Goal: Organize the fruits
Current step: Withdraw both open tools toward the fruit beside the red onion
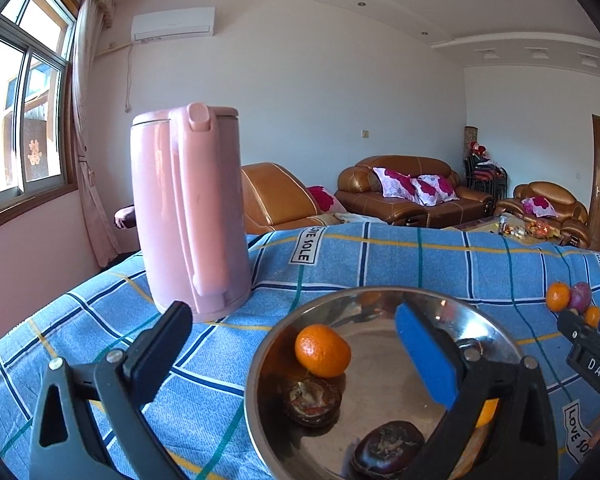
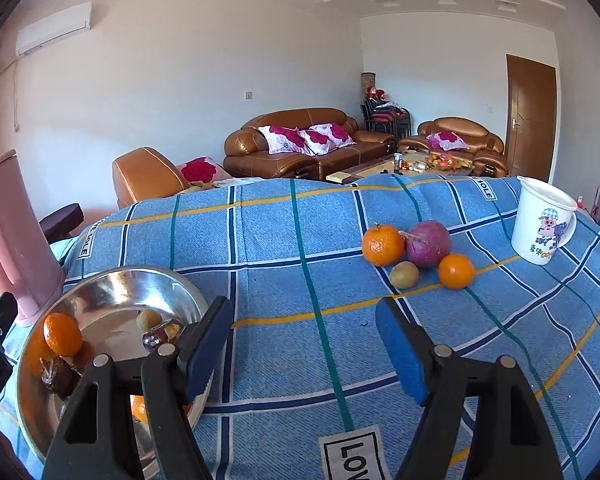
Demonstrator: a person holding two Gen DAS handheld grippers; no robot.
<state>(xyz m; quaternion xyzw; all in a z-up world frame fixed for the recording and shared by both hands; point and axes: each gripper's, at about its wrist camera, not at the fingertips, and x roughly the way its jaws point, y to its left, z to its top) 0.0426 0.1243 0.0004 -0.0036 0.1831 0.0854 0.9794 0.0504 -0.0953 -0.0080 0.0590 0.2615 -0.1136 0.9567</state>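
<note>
Here, nearest the lenses, the left gripper (image 1: 292, 344) hangs with its jaws spread wide and nothing between them over the steel bowl (image 1: 260, 360), where one orange (image 1: 323, 350) and two dark brown fruits (image 1: 312, 402) rest, while the right gripper (image 2: 304, 336) is likewise splayed and empty above the blue checked cloth (image 2: 280, 240). Farther on, at one o'clock from the right gripper, a loose cluster lies touching: a big orange (image 2: 382, 245), a purple fruit (image 2: 428, 243), a small green fruit (image 2: 403, 274) and a small orange (image 2: 455, 271). Beyond stand a white mug (image 2: 542, 220) at two o'clock and a pink kettle (image 1: 188, 208) at eleven.
</note>
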